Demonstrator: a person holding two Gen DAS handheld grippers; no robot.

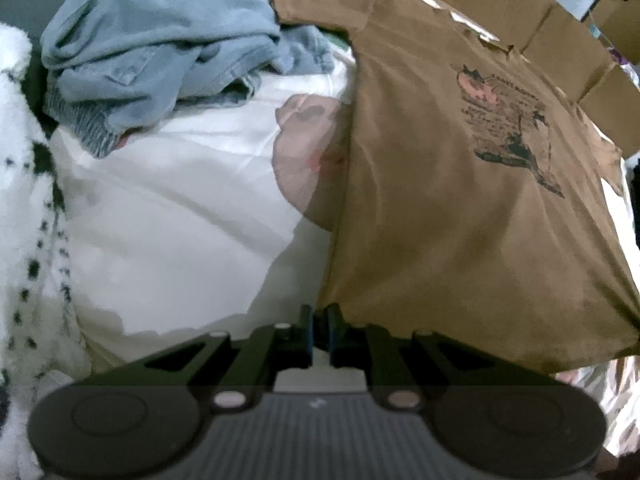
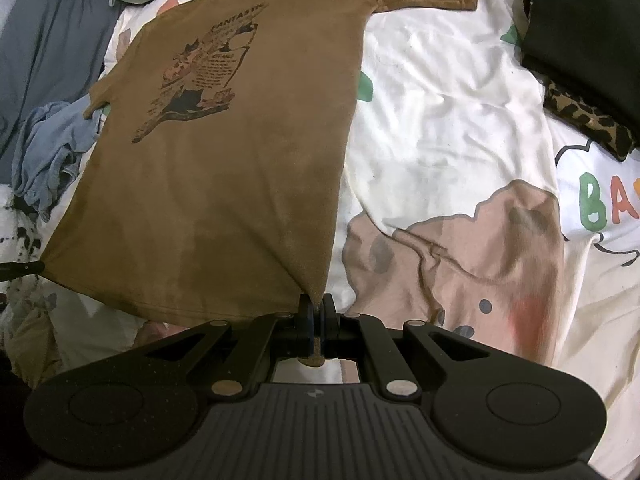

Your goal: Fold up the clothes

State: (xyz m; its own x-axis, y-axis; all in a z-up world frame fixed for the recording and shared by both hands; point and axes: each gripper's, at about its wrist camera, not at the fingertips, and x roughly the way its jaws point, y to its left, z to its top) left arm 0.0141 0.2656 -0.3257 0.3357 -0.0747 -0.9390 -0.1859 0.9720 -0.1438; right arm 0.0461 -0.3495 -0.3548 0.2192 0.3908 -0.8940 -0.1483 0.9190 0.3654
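Note:
A brown T-shirt [image 1: 452, 184] with a dark printed picture on its chest lies stretched over the bed, print side up. My left gripper [image 1: 320, 312] is shut on the shirt's bottom left corner, and the cloth pulls taut from its tips. In the right wrist view the same brown T-shirt [image 2: 224, 168] runs away from me, its hem lifted off the bedding. My right gripper [image 2: 317, 306] is shut on the hem's right corner, with a tuft of brown cloth showing below the pads. The left gripper's dark tip [image 2: 24, 268] shows at the hem's far left corner.
A white bedsheet [image 2: 448, 112] with cartoon prints covers the bed. A crumpled blue garment [image 1: 152, 52] lies at the upper left; a spotted white fleece [image 1: 24, 208] is at the left edge. Cardboard boxes [image 1: 516, 12] stand behind. Black and leopard-print clothes [image 2: 588, 80] sit at the right.

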